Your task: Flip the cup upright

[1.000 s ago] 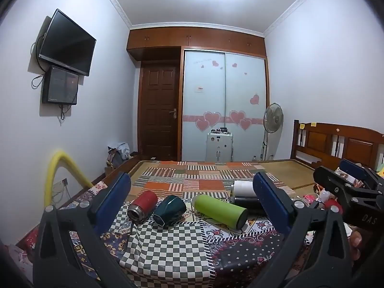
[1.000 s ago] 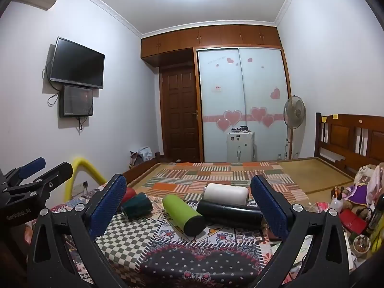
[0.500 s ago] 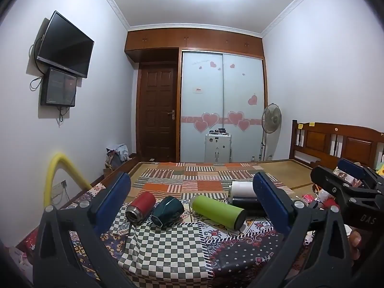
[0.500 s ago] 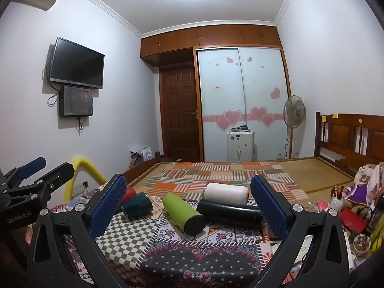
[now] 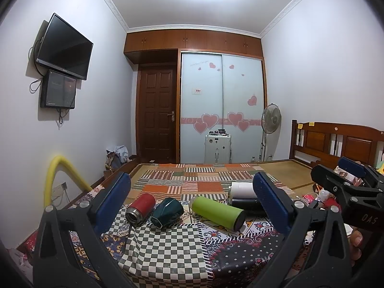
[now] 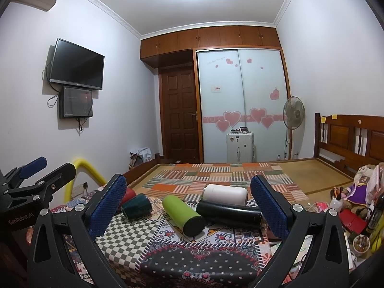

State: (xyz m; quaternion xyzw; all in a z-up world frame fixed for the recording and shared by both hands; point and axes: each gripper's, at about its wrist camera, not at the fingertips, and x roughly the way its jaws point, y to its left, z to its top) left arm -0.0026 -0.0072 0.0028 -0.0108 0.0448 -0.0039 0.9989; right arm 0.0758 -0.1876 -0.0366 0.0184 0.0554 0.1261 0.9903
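Several cups lie on their sides on a patterned cloth: a red cup [image 5: 141,207], a dark green cup [image 5: 168,212], a lime green bottle [image 5: 217,212], a white cup [image 5: 241,190] and a black bottle [image 5: 244,204]. They also show in the right wrist view: dark green cup [image 6: 136,207], lime bottle [image 6: 183,214], white cup [image 6: 226,195], black bottle [image 6: 229,213]. My left gripper [image 5: 192,206] is open and empty, short of the cups. My right gripper [image 6: 189,206] is open and empty, also short of them.
The patterned cloth [image 5: 165,249] covers a table in front of a bed [image 5: 206,175]. A yellow foam tube [image 5: 54,180] stands at left. Clutter with bottles and toys [image 6: 355,199] sits at right. The other gripper shows at each view's edge [image 5: 348,189], [image 6: 28,187].
The left wrist view has tilted up slightly, so the cups sit a little lower in it. The right gripper has hardly moved. Both stay open.
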